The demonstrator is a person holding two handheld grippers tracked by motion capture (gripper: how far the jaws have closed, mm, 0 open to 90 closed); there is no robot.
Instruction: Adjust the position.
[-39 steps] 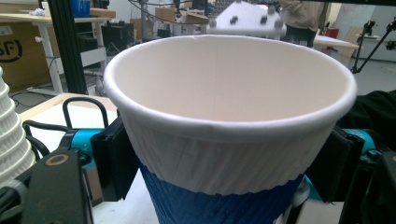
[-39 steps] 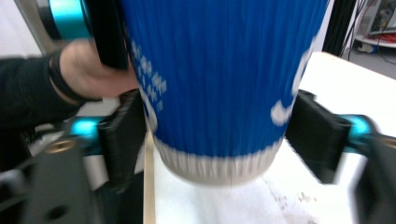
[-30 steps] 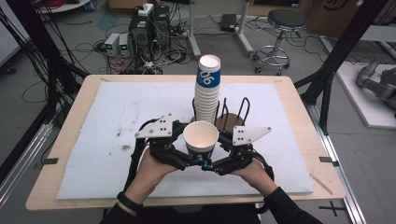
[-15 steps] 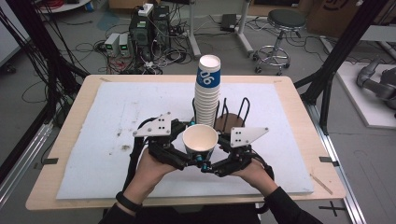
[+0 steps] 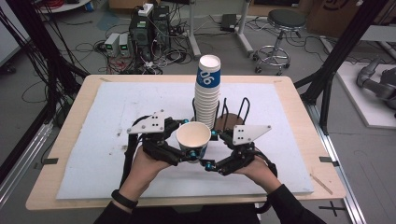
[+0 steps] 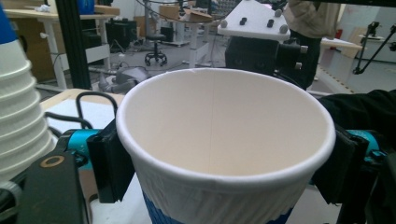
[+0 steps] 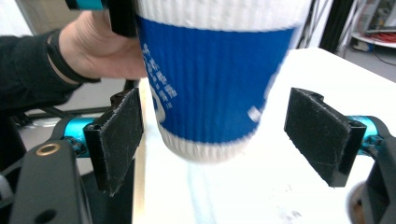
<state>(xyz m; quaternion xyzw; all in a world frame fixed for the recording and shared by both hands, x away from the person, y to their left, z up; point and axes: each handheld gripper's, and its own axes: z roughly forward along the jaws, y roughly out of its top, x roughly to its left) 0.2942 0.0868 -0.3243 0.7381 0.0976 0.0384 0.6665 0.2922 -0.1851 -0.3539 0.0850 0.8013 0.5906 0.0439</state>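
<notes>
We kept left gripper point(image 5: 187, 150) clamped under cup point(image 5: 193, 135) rim for support; right gripper point(image 7: 224, 140) jaws just opened, straddling base without contact.

Ribbed matt paper cup point(image 7: 212, 79); rough black pads point(image 7: 116, 135); wooden table point(image 5: 70, 140).

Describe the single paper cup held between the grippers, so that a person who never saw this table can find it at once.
On the white mat covering the wooden table, a tall stack of cups stands in a black wire rack. Just in front of it, the single cup sits upright, clamped under its rim by the left gripper. Unlike the nested stack, it is alone, open-mouthed, blue-sleeved and off the mat.
</notes>
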